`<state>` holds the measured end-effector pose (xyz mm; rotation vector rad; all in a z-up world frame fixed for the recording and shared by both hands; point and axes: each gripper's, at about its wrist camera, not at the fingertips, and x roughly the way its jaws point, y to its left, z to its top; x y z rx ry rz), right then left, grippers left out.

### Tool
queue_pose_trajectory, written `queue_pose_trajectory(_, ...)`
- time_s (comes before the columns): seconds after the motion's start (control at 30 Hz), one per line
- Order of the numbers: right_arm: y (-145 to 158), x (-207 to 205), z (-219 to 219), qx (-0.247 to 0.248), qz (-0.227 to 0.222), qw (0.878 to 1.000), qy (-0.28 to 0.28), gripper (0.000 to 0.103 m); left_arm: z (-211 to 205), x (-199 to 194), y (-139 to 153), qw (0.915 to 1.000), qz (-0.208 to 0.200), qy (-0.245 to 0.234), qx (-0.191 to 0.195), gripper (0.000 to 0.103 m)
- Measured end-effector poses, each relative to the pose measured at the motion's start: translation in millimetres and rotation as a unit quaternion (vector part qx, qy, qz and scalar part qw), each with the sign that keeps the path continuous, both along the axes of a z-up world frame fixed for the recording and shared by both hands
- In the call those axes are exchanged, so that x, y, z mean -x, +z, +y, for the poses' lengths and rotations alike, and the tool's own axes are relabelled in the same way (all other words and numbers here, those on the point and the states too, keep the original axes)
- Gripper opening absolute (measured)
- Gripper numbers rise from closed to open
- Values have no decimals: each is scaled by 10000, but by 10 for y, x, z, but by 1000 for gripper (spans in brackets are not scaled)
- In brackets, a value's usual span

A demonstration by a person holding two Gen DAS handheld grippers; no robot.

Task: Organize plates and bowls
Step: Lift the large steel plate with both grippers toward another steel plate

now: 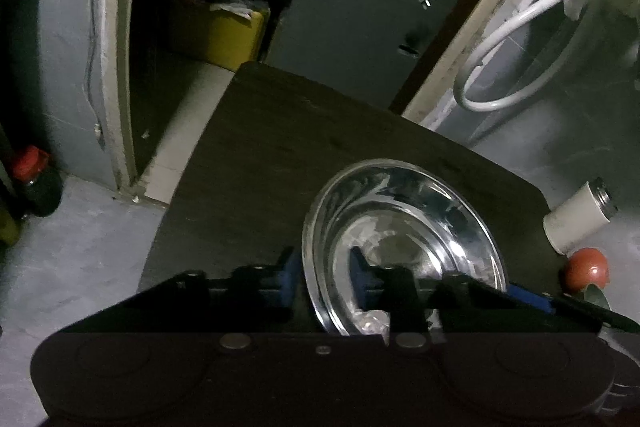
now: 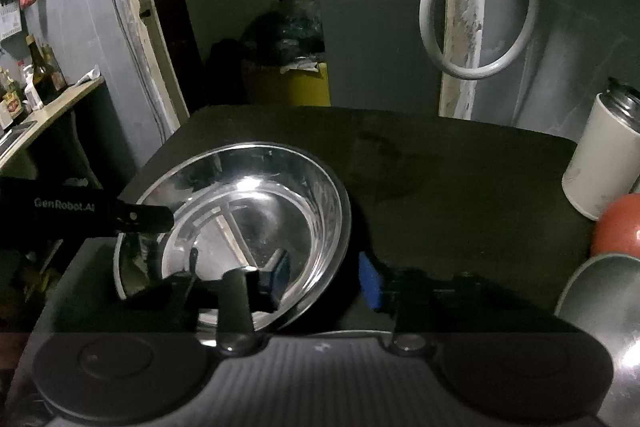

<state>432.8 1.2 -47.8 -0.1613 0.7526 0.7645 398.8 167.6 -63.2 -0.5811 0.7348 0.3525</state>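
Straddling the steel bowl (image 1: 400, 247) on the dark table (image 1: 280, 147), your left gripper (image 1: 326, 277) and right gripper (image 2: 324, 277) are each pinching opposite rims.

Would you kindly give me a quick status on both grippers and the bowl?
Left gripper and right gripper each straddle the steel bowl rim, one pad inside. Bowl on dark table. White flask at right, clear.
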Motion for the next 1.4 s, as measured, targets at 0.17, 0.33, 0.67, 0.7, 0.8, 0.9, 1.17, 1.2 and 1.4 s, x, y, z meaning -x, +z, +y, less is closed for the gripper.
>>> queue_pose_trajectory(0.17, -22, 7, 26, 26, 3, 10000, 29, 30, 22, 42, -19, 10000, -53, -22, 52, 19)
queue_pose_trajectory(0.33, -15, 31, 43, 27, -34, 10000, 36, 30, 21, 76, -12, 10000, -60, -13, 14, 18)
queue_pose_trajectory(0.67, 129, 150, 18, -155, -247, 9996, 65, 30, -38, 243, 110, 9997, -209, 0, -152, 18)
queue_pose_trajectory(0.7, 152, 172, 15, -165, -290, 9994, 65, 30, -41, 274, 122, 9996, -226, -3, -169, 18)
queue_pose_trajectory(0.8, 205, 258, 18, -173, -409, 9990, 71, 30, -53, 372, 177, 9993, -307, -29, -191, 18)
queue_pose_trajectory(0.9, 264, 372, -16, -224, -492, 9985, 47, 30, -86, 491, 256, 9989, -390, -98, -257, 18)
queue_pose_trajectory(1.17, 483, 812, -175, -349, -700, 9969, -56, 30, -239, 972, 490, 9968, -604, -350, -397, 18)
queue_pose_trajectory(1.2, 511, 894, -201, -355, -728, 9967, -75, 30, -262, 1038, 514, 9965, -618, -386, -404, 18)
queue_pose_trajectory(1.4, 629, 1398, -385, -367, -835, 9956, -194, 30, -424, 1476, 621, 9944, -680, -632, -494, 18)
